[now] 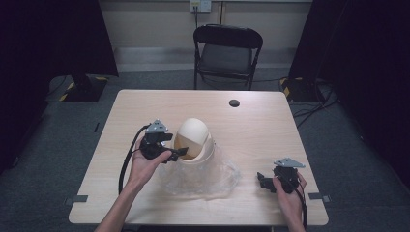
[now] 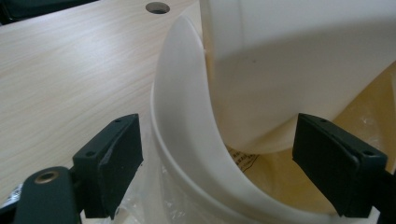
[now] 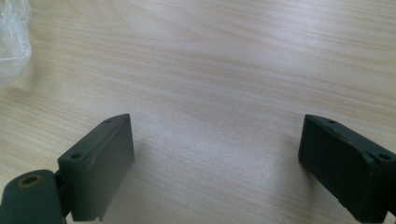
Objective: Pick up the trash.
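A cream bin (image 1: 199,153) with a domed swing lid (image 1: 192,131) stands mid-table inside a crumpled clear plastic bag (image 1: 212,180). My left gripper (image 1: 181,152) is open at the bin's left side. In the left gripper view its jaws straddle the bin's curved rim (image 2: 180,140), one outside and one over the opening, with the lid (image 2: 299,60) just above. A yellowish liner (image 2: 285,182) shows inside the bin. My right gripper (image 1: 262,181) rests low at the table's front right, open, with bare wood between its fingers (image 3: 100,158).
A black folding chair (image 1: 227,50) stands behind the wooden table (image 1: 145,106). A round cable hole (image 1: 234,103) sits near the far edge. A corner of the clear bag (image 3: 11,37) lies to the left of the right gripper.
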The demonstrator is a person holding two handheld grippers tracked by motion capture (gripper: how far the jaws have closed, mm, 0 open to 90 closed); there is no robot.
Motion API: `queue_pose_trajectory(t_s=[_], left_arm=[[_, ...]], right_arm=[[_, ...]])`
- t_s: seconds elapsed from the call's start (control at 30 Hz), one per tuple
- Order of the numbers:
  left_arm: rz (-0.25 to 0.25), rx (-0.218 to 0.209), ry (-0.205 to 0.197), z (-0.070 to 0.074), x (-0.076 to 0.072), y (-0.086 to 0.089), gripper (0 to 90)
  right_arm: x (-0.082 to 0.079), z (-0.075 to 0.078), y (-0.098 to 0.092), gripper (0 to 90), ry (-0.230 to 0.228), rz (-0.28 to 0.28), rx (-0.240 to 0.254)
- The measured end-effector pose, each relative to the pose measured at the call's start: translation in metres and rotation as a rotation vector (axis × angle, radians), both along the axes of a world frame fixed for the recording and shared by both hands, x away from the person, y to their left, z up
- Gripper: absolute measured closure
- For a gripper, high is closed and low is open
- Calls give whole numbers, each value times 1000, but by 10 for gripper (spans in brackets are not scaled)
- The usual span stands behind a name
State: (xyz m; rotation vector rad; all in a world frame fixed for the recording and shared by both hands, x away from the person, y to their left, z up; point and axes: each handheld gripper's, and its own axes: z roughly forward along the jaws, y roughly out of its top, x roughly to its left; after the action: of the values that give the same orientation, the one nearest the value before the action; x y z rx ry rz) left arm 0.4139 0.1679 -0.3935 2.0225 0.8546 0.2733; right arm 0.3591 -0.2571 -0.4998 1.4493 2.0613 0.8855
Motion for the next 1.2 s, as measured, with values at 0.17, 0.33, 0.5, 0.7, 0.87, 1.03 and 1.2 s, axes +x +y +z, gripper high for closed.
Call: queue_pose_trajectory(t_s=[0.17, 0.33, 0.5, 0.7, 0.87, 1.03, 1.2], left_arm=[[9, -22, 28, -6, 8, -5, 159], [10, -26, 31, -9, 11, -6, 160], [18, -53, 28, -6, 9, -3, 169], [40, -110, -10, 6, 0, 17, 174], [69, -143, -46, 13, -4, 40, 173], [120, -107, -42, 7, 1, 68, 175], [177, -62, -16, -14, 9, 95, 202]], right_arm=[[0, 0, 0, 95, 0, 0, 0], [0, 0, 0, 95, 0, 0, 0], [0, 0, 0, 95, 0, 0, 0], [0, 0, 0, 94, 0, 1, 0], [0, 0, 0, 94, 0, 0, 0], [0, 0, 0, 94, 0, 0, 0], [0, 0, 0, 94, 0, 0, 0]])
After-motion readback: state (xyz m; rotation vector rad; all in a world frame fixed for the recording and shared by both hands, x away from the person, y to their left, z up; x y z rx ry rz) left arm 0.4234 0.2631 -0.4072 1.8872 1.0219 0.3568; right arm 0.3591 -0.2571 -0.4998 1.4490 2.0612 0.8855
